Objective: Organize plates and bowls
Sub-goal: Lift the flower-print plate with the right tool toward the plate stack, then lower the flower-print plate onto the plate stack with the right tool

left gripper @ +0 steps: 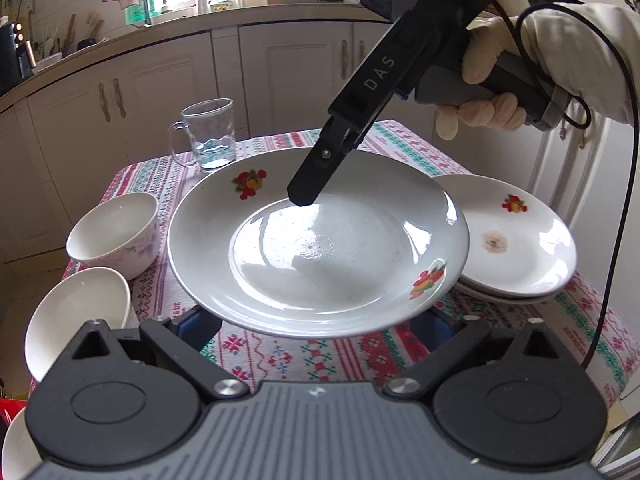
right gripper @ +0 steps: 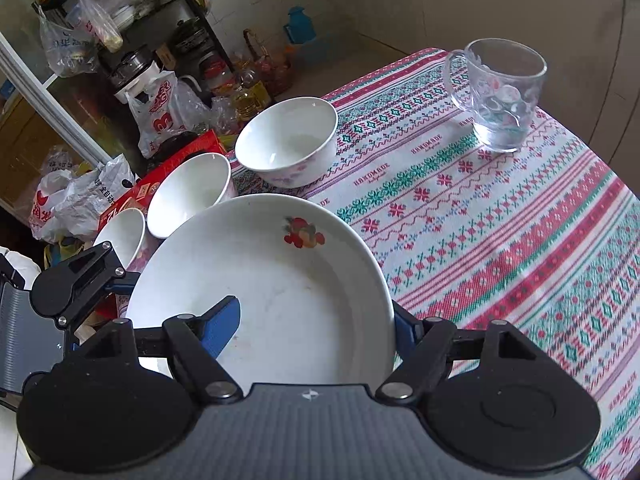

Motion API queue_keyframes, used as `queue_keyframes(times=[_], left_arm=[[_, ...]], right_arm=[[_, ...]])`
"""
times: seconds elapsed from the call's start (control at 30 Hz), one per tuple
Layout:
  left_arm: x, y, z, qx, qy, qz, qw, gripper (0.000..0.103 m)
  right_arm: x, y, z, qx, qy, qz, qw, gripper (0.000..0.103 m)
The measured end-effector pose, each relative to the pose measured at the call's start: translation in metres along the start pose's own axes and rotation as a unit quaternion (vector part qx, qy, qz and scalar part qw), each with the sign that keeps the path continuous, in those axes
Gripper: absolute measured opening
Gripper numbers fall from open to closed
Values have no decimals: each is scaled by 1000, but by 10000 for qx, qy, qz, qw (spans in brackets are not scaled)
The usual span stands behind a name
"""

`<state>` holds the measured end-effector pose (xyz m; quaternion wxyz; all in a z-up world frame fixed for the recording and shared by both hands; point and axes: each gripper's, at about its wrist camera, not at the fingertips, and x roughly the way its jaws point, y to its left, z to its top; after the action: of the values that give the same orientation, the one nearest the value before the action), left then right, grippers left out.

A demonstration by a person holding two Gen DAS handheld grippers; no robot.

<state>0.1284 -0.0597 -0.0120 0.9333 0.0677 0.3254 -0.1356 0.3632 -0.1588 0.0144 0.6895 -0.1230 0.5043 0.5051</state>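
Both grippers carry the fruit-print plate [left gripper: 320,240] clear of the tablecloth [right gripper: 500,220]: the right gripper [left gripper: 304,196] clamps its far rim, while the left gripper [left gripper: 320,332] looks spread beneath it. Next, it probably goes onto the plate stack [left gripper: 520,240], lowered level.
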Motion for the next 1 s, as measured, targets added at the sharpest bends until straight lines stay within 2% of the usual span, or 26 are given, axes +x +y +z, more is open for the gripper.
queue_keyframes(times=[0.53, 1.0], left_arm=[[-1, -44, 3, 518, 48, -764, 9957, 99], [9, -76, 5, 899, 159, -1173, 9889, 99]], right_arm=[[-47, 0, -79, 641, -383, -450, 9962, 82], [-77, -10, -135, 1155, -698, -682, 9885, 82]])
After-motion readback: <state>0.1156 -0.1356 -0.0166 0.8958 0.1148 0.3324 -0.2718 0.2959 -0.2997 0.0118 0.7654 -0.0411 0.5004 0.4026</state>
